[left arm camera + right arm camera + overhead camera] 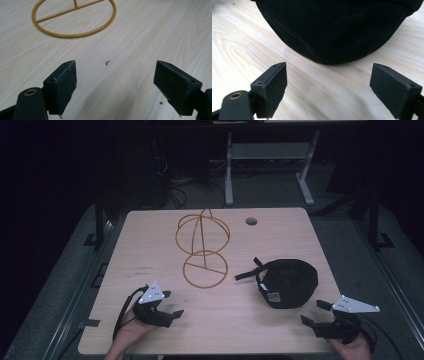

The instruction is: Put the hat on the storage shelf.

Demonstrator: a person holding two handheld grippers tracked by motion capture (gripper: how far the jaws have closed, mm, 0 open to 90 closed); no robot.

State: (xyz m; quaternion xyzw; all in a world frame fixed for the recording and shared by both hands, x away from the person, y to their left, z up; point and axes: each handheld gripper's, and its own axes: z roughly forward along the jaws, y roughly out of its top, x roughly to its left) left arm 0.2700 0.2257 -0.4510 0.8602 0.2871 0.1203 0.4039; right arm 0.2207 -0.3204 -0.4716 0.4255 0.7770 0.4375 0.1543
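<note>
Cap (290, 282): near right on the table (150, 235), just beyond the right gripper (316, 313).
Wire stand (202, 247): centre, far from the left gripper (171, 303).
Jaws: both spread wide, holding nothing.
Risk: a shallow pinch on soft cloth might slip, dragging the cap.

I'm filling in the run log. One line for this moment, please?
left gripper: open, empty, near wire stand | right gripper: open, empty, facing black cap | both things on table
</note>
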